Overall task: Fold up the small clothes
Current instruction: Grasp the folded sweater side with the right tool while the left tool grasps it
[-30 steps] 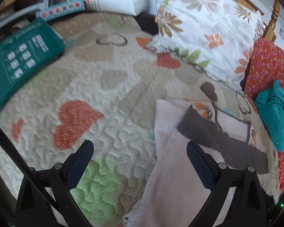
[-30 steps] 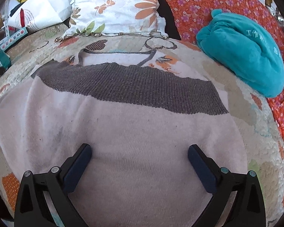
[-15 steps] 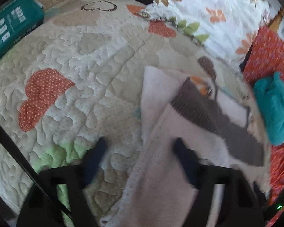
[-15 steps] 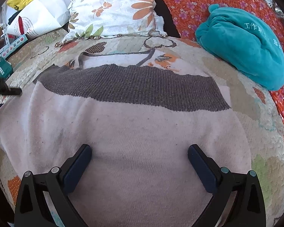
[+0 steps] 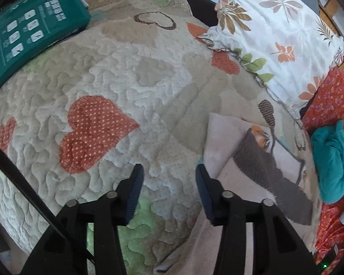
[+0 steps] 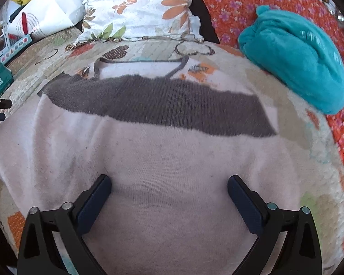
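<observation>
Across the whole scene spreads a quilted bedspread (image 5: 135, 73) patched with orange dotted hearts, beige hearts and a green patch near the left gripper. On it, filling most of the right wrist view, lies the pale pink knit sweater (image 6: 167, 160) with a wide grey ribbed band (image 6: 158, 105) across its far part; in the left wrist view it sits at the near right of the quilt, its left edge just beside the right finger of the left gripper. Beyond the sweater, at the far edge, leans a white floral pillow (image 6: 140, 6), and right of that an orange flowered cover (image 6: 236, 6) with a teal plush bundle (image 6: 295, 61) on it. A green printed box (image 5: 27, 36) rests at the far left, and a white bag (image 6: 45, 16) lies far left beside the pillow. The right gripper (image 6: 169, 181) hangs over the sweater's pink part, jaws spread wide and holding nothing. The left gripper (image 5: 169, 169) hovers over bare quilt, jaws narrowly parted, nothing between them.
</observation>
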Motion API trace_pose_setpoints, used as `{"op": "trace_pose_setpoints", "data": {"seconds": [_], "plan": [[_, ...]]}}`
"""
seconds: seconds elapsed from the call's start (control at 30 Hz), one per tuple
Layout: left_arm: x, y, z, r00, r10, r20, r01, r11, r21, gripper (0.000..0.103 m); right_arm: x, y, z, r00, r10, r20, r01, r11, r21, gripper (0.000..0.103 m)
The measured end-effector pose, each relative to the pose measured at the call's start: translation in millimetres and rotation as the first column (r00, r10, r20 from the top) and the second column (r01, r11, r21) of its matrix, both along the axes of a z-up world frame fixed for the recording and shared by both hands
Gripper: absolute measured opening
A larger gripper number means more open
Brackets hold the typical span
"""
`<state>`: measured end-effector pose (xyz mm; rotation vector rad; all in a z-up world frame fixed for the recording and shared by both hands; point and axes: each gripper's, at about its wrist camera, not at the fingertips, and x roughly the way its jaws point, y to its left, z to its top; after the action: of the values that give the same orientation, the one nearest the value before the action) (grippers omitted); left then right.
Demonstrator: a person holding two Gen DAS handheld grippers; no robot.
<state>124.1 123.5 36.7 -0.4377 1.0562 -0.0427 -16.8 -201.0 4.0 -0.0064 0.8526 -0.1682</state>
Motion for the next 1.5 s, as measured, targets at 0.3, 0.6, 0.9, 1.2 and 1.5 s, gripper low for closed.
{"op": "trace_pose_setpoints", "data": {"seconds": [0.3, 0.6, 0.9, 1.2, 1.5], "plan": [[54.8, -31.9, -14.5, 0.97, -0.239, -0.042, 0.227, 0.956, -0.184, 0.063, -25.6, 107.6, 41.5, 0.934, 0.344, 0.096, -0.343, 0.939, -0.031, 0.086], [81.1, -54.1, -24.3, 0.934, -0.351, -0.067, 0.334, 0.923, -0.189, 0.065, -15.2, 217.3, 7.2, 0.823, 0.568, 0.029, -0.56, 0.819, -0.127, 0.086], [93.2, -58.4, -28.6, 0.913, -0.404, -0.057, 0.377, 0.889, -0.259, 0.079, 7.9, 252.1, -15.5, 0.824, 0.566, -0.011, -0.56, 0.813, -0.16, 0.085], [81.0, -72.2, -17.2, 0.931, -0.363, -0.034, 0.353, 0.92, -0.168, 0.011, 2.3, 250.9, 1.7, 0.846, 0.533, 0.014, -0.529, 0.842, -0.106, 0.014], [49.6, -125.3, 45.2, 0.913, -0.406, 0.04, 0.408, 0.903, -0.136, 0.011, -28.9, 166.1, 48.5, 0.887, 0.45, 0.102, -0.453, 0.891, 0.008, 0.011]]}}
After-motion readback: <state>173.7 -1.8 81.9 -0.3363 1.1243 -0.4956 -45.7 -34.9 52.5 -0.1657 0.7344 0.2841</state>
